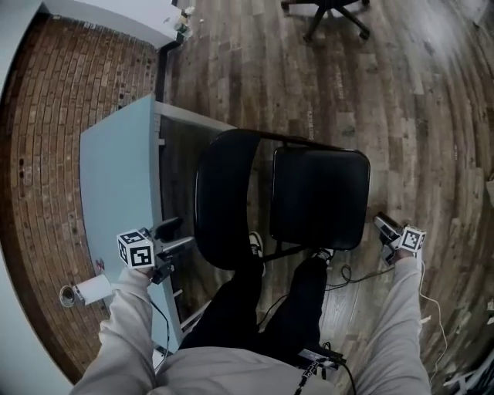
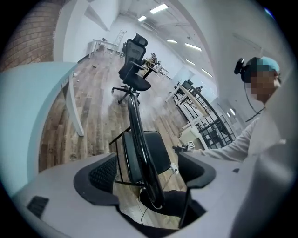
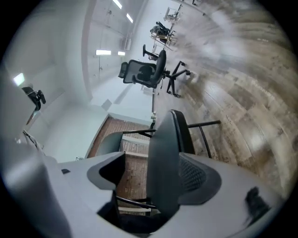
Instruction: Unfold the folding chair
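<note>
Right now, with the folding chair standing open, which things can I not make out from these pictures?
- Feet of the folding chair: head view, hidden under its seat and the person's legs.
- The office chair: head view, cut off by the top edge.
- The floor: right gripper view, blurred.
- A small object at the left: head view, too small to identify.
</note>
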Tool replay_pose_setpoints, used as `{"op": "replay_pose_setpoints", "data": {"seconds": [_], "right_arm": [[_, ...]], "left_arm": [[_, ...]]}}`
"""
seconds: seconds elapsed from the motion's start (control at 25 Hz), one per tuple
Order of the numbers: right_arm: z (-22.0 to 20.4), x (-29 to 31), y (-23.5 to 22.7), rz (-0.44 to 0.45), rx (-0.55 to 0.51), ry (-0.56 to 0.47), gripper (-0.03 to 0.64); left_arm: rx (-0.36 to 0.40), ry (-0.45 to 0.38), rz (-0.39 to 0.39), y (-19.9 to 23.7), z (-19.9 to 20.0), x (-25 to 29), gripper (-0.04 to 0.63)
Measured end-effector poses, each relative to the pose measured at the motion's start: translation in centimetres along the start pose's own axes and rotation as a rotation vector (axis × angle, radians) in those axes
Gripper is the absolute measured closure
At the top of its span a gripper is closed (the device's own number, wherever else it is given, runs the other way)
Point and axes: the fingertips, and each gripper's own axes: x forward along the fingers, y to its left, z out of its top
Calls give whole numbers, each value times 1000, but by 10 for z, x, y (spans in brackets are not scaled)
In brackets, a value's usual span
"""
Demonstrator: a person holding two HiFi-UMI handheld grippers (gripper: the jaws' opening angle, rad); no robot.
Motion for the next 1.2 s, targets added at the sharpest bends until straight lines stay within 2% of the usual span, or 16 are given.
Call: {"op": "replay_pose_setpoints", "data": {"seconds": [0.12,0.2,0.32,0.44,0.64,0.92,1.04,1.08,1.12,1.16,1.2], "right_arm": [[-8,-12,75,21,-17,-15,279],[-11,-17,119,-12,-60,8,263],[-14,-22,185,-103,-158,47,253],[-16,-26,258,-124,-198,-8,252],[21,-34,349,-168,-290,-122,253],[14,-32,405,-282,-350,-199,254],[12,-21,429,-279,-377,-249,256],[10,-16,438,-269,-385,-257,257],[8,-11,446,-257,-388,-261,261],[6,-6,452,-247,-386,-260,282],[4,-1,458,-239,-385,-260,428]], "left_arm": [[-30,-64,52,-11,4,-46,183],[-40,-92,52,-24,1,-55,91],[-53,-108,30,-45,-14,-56,89],[-91,-153,30,-50,-23,-71,89],[-122,-301,-38,-43,14,-87,89],[-69,-403,-160,-56,43,-113,92],[-30,-443,-185,-52,63,-125,96],[-18,-443,-184,-47,66,-127,111],[-9,-440,-187,-43,68,-128,175],[-3,-436,-198,-40,71,-129,284],[3,-432,-218,-40,73,-132,404]]}}
